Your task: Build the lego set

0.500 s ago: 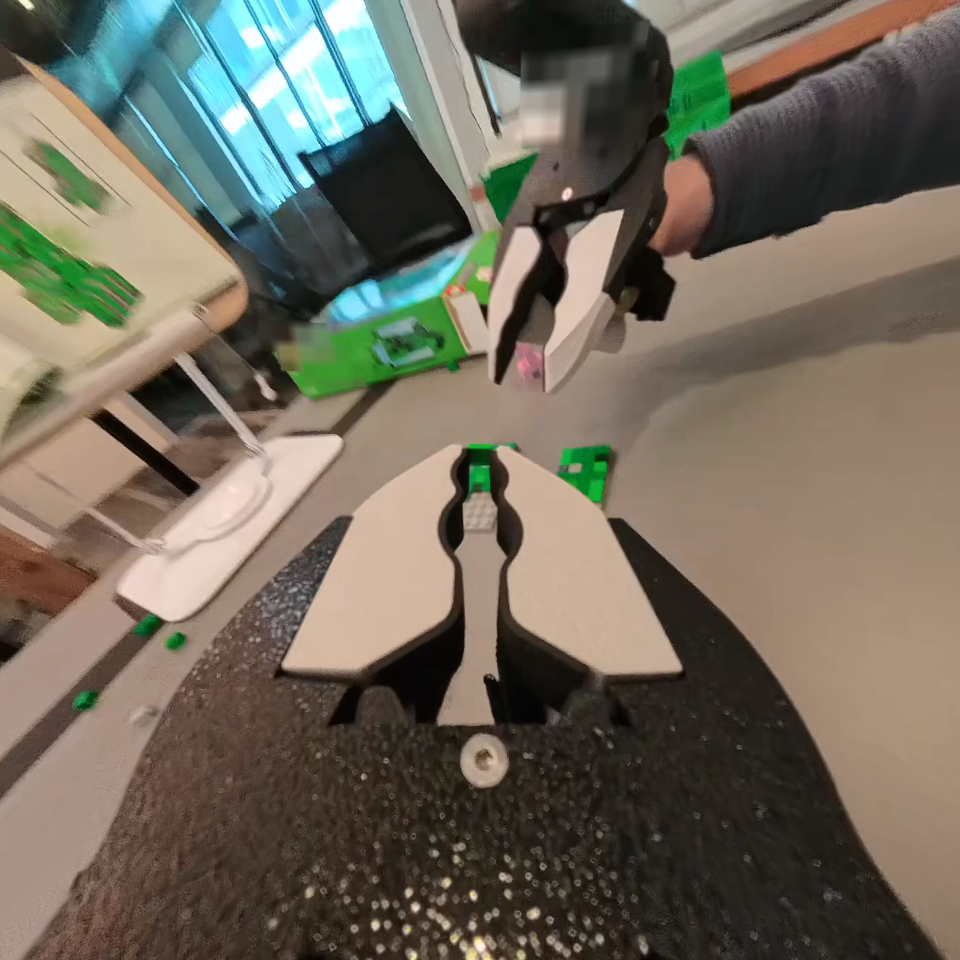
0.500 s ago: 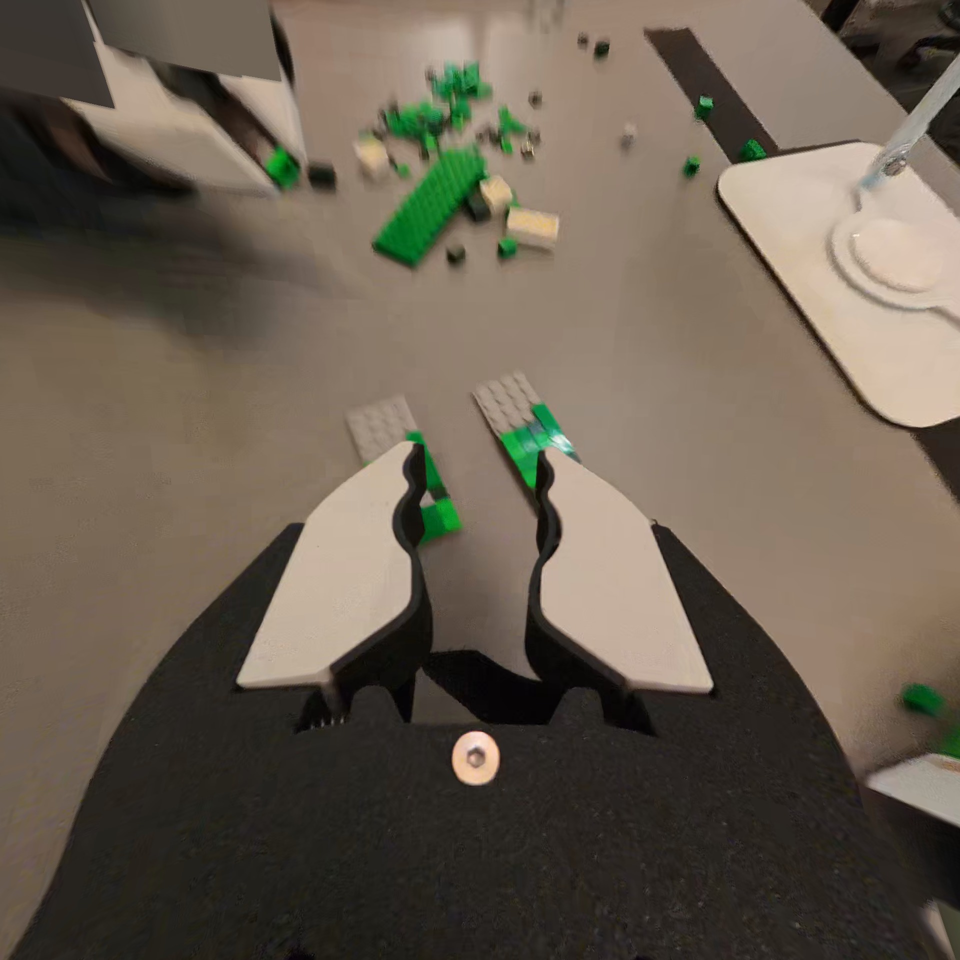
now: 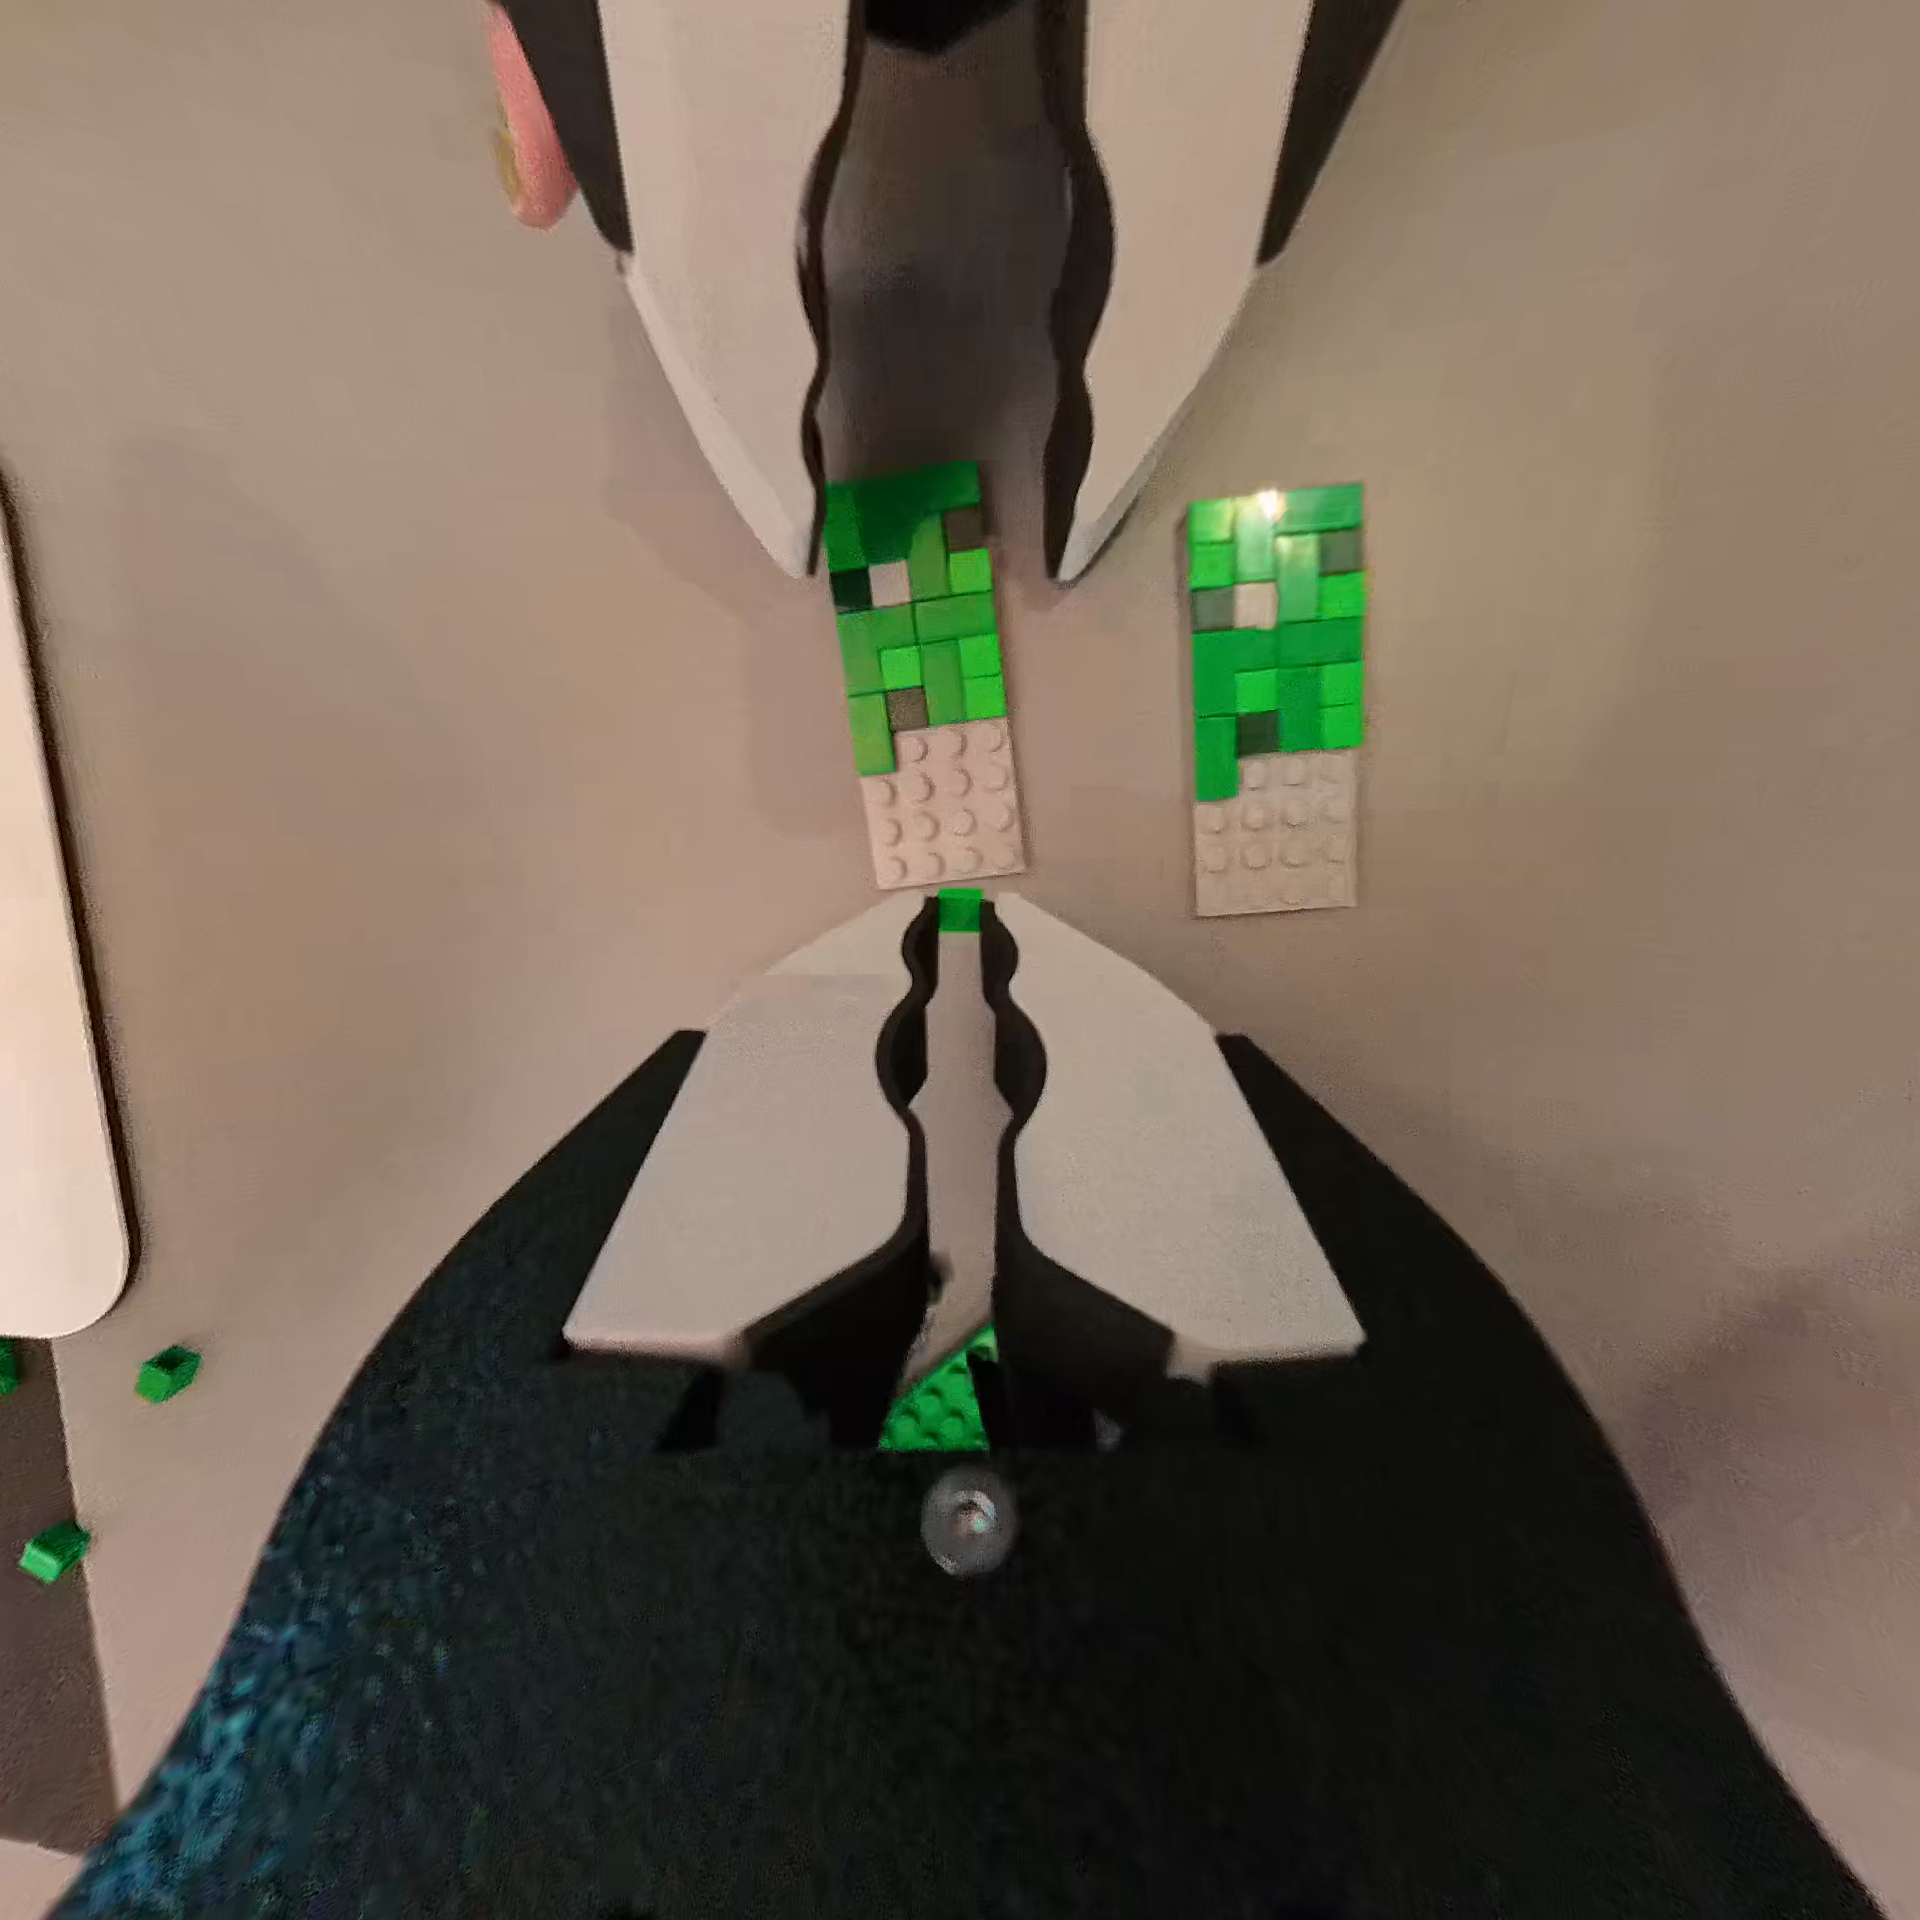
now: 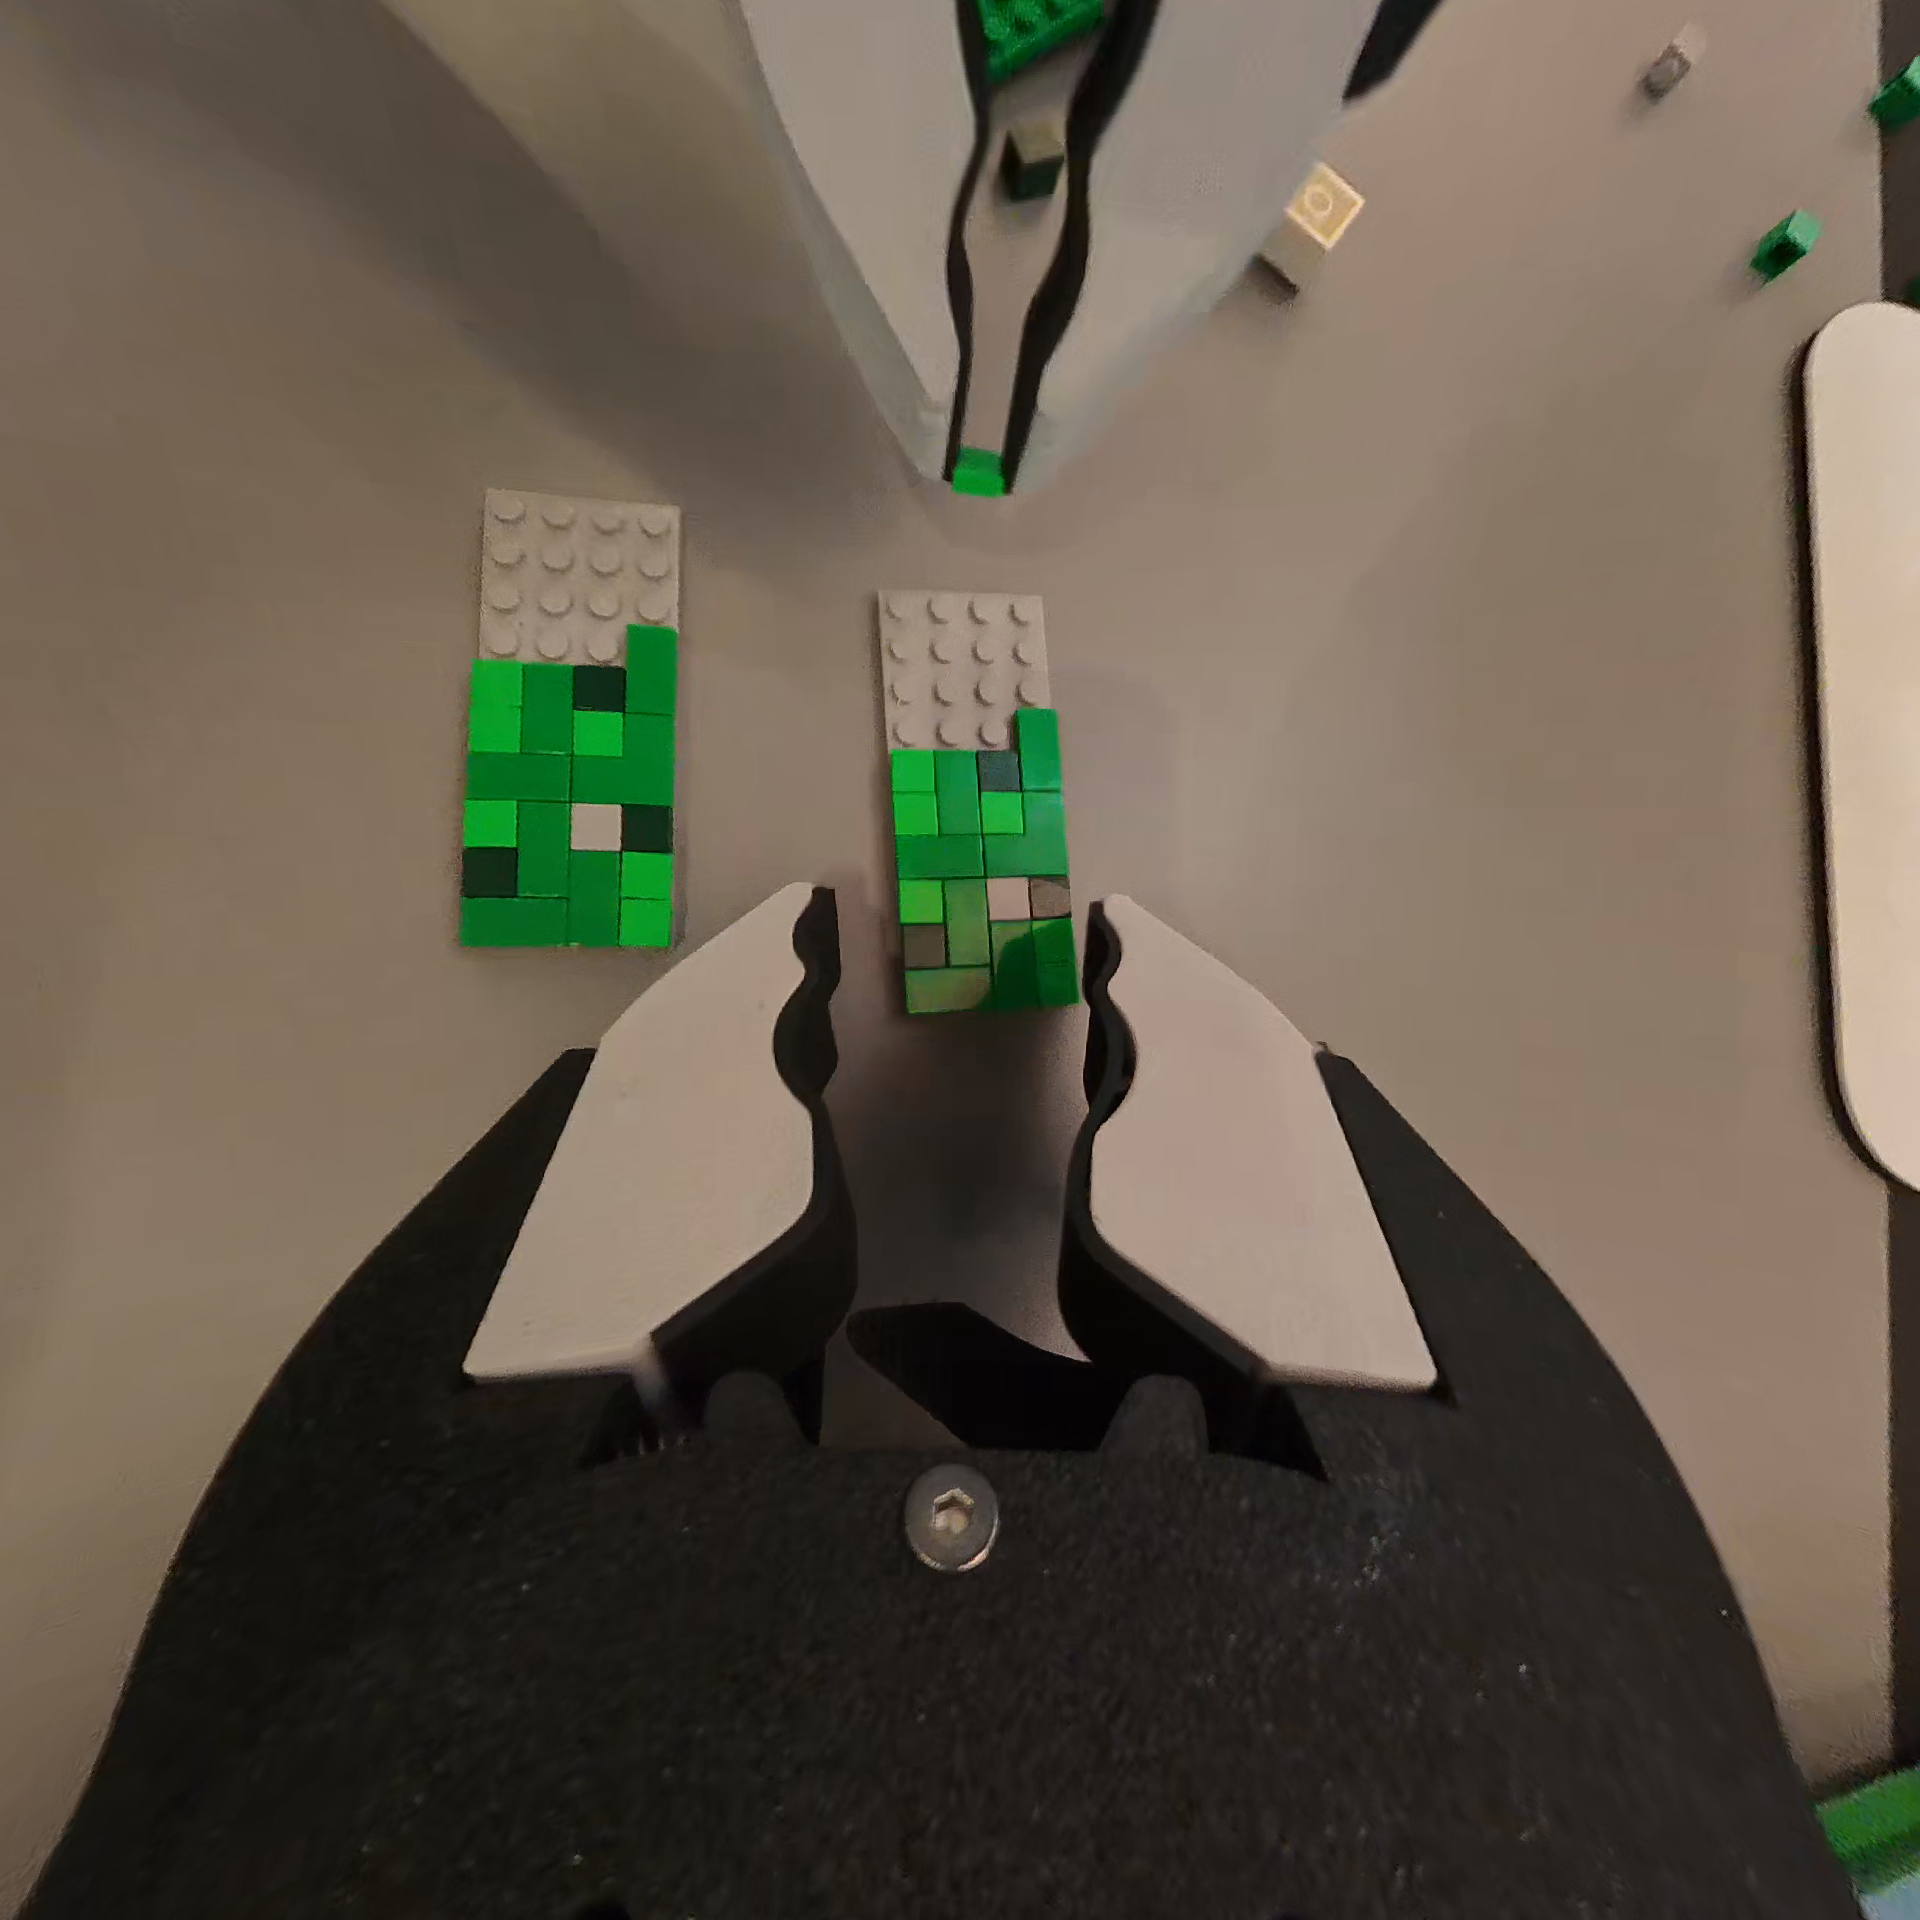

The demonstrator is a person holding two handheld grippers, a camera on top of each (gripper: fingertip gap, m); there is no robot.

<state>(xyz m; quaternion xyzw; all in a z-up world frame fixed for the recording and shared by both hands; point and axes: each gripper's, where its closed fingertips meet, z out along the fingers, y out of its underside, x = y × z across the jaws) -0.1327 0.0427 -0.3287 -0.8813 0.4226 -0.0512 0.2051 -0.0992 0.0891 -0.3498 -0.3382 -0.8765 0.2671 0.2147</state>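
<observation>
Left gripper nearly closed, fingertips pinching small bright green square tile; tile just beside bare studded end of nearer grey plate partly tiled in green on grey desk.

Right gripper wide open, holding nothing; tips flank same plate's tiled end, not touching.

Second grey plate partly tiled in green lies alongside, apart from both grippers.

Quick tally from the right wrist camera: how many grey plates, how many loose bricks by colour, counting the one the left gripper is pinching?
Grey plates, part-tiled green: 2
Small green bricks: 3, one pinched in the left gripper, two loose
Tan brick: 1
Small grey piece: 1
Total: 7
</observation>
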